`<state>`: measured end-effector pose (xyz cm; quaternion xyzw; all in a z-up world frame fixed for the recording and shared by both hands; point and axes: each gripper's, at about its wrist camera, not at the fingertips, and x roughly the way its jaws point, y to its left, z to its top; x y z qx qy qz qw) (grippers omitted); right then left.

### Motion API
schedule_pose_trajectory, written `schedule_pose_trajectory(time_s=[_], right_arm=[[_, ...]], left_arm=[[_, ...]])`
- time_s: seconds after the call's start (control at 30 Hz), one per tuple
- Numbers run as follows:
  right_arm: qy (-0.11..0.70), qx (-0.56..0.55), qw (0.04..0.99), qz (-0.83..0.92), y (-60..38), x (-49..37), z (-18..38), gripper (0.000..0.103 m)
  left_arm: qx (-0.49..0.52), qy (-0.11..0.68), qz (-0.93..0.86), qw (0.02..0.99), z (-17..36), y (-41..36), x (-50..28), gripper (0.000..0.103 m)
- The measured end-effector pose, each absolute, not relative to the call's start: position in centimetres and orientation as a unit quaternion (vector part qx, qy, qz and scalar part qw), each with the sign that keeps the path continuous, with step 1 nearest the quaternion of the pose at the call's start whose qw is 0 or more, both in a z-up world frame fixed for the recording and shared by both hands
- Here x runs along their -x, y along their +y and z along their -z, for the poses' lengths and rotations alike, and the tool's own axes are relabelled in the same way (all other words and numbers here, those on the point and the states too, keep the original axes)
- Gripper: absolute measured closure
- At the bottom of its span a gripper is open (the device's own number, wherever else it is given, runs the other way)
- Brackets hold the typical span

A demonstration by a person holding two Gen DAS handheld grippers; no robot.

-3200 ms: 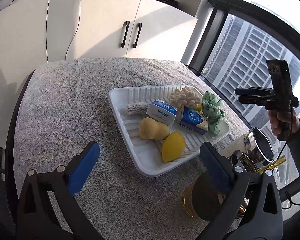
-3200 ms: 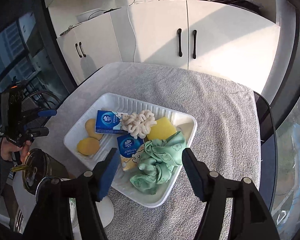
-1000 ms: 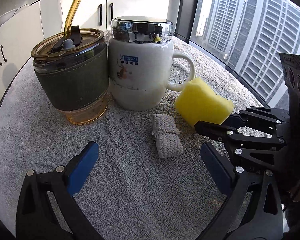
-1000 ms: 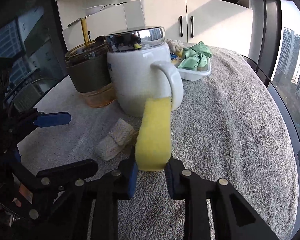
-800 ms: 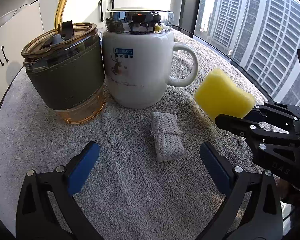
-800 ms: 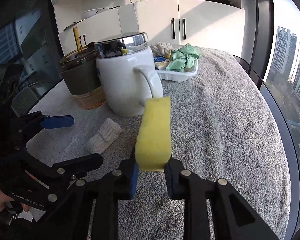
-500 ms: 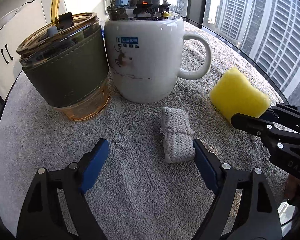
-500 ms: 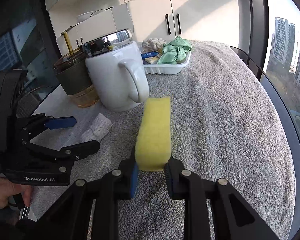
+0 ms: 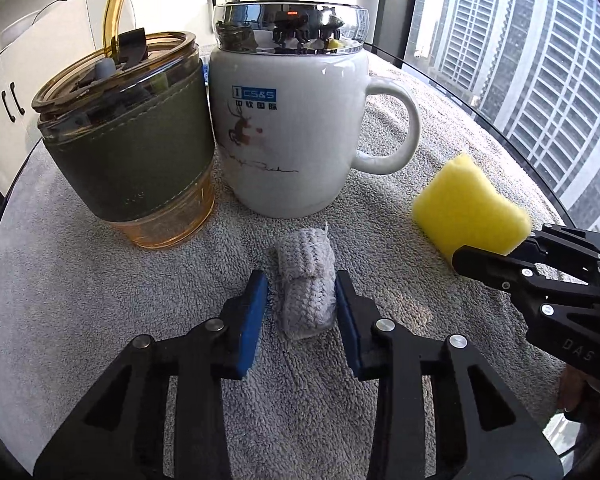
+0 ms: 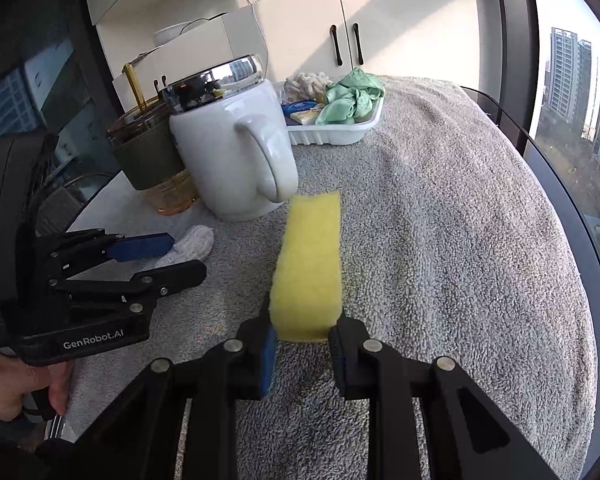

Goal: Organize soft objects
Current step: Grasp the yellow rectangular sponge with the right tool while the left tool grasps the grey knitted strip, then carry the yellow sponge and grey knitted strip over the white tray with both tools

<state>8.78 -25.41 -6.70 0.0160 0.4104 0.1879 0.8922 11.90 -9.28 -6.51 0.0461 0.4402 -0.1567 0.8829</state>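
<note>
A grey knitted cloth roll (image 9: pixel 306 292) lies on the grey towel in front of the white mug (image 9: pixel 292 132). My left gripper (image 9: pixel 300 304) straddles the roll and its jaws are closing, the blue pads pressing its sides. In the right wrist view the left gripper (image 10: pixel 184 256) comes in from the left with the roll (image 10: pixel 198 240) between its fingers. My right gripper (image 10: pixel 302 332) is shut on a yellow sponge (image 10: pixel 310 264), held on edge above the towel. In the left wrist view the sponge (image 9: pixel 468 204) and right gripper (image 9: pixel 504 246) sit right of the mug's handle.
A tumbler with a green sleeve and amber straw (image 9: pixel 128 160) stands left of the mug. A white tray (image 10: pixel 332 136) at the far end holds a green cloth (image 10: pixel 348 100), a cream scrunchie and tissue packs. A hand (image 10: pixel 20 392) grips the left tool. The table's rim and window lie right.
The left gripper's jaws went from wide open to closed around the knitted roll as it moved in. The right gripper with the sponge drew back from the mug.
</note>
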Motion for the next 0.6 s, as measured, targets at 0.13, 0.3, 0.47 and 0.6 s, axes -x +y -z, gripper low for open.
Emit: schedule_pose_trajectory(time_s=[0.13,0.3,0.47,0.6], right_arm=[[0.411,-0.011,0.893,-0.184,-25.2,-8.8,6.7,0.077],[0.411,0.003,0.895,-0.175,-24.8,-8.7,6.6,0.077],[0.413,0.007,0.896,-0.165,-25.0,-8.5,6.6,0.078],[0.419,0.019,0.894,-0.155,-25.0,-8.0,6.4,0.078]], left_arm=[[-0.040,0.437,0.162,0.884,6.5,-8.7,-11.2,0.082],[-0.028,0.435,0.170,0.884,6.4,-6.7,-9.7,0.082],[-0.009,0.430,0.174,0.886,5.9,-3.7,-8.2,0.082],[0.017,0.429,0.154,0.890,5.4,0.5,-7.1,0.082]])
